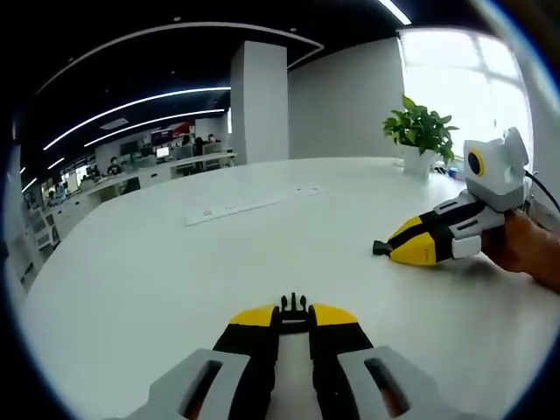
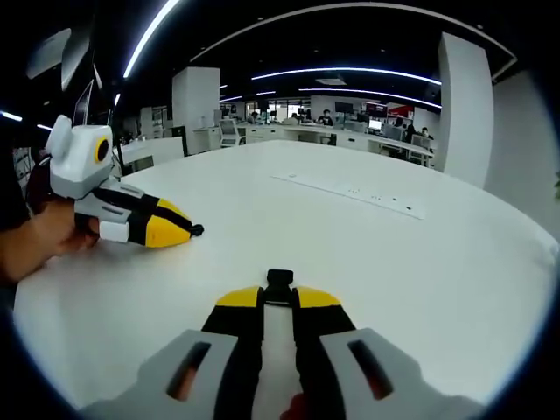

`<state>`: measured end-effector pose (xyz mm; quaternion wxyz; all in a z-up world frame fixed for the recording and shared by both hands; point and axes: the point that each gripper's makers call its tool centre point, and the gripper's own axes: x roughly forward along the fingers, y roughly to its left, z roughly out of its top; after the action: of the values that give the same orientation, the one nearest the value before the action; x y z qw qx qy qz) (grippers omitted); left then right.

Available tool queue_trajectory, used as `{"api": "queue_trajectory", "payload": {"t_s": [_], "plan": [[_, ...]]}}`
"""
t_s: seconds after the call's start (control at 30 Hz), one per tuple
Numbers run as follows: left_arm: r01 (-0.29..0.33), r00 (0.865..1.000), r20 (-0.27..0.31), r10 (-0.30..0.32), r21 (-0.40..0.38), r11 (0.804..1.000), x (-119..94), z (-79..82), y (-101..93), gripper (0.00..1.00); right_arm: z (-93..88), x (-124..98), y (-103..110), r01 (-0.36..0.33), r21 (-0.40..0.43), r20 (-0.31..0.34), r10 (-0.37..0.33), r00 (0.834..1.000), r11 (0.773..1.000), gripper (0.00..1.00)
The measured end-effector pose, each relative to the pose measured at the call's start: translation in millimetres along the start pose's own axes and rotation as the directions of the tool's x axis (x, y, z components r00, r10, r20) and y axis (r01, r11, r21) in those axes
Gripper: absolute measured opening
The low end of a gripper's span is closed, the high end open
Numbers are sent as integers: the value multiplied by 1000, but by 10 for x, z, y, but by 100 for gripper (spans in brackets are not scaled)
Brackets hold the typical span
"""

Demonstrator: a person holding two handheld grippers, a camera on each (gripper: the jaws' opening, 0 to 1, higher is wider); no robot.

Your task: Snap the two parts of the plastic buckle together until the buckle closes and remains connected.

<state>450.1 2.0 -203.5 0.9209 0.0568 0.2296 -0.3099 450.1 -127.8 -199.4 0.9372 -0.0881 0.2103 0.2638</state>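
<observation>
In the left gripper view my left gripper (image 1: pixel 294 317) is shut on the black pronged half of the buckle (image 1: pixel 293 305), whose prongs stick out past the yellow tips. In the right gripper view my right gripper (image 2: pixel 279 299) is shut on the other black buckle half (image 2: pixel 279 283), a blunt socket piece. Both grippers hover low over the white table (image 1: pixel 175 280), well apart. Each appears in the other's view: the right gripper (image 1: pixel 395 248) at the right with a black tip showing, and the left gripper (image 2: pixel 185 231) at the left.
A flush power strip panel (image 1: pixel 236 208) (image 2: pixel 350 192) lies in the table's middle. A potted plant (image 1: pixel 421 131) stands at the far edge by the window. A person's hands (image 1: pixel 529 249) (image 2: pixel 44 238) hold the grippers. Office desks and a white pillar stand beyond.
</observation>
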Motion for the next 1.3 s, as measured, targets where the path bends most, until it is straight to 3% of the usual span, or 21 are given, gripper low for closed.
{"api": "queue_trajectory", "payload": {"t_s": [0.97, 1.3], "plan": [[6, 1000, 24, -7, 15, 1000, -141, 104, 3, 12, 34, -160, 85, -9, -18, 4, 9, 1000, 1000, 13], [48, 998, 34, -49, 30, 998, -246, 109, -133, 12, 52, -299, 220, -54, 26, 20, 53, 998, 998, 13]]}}
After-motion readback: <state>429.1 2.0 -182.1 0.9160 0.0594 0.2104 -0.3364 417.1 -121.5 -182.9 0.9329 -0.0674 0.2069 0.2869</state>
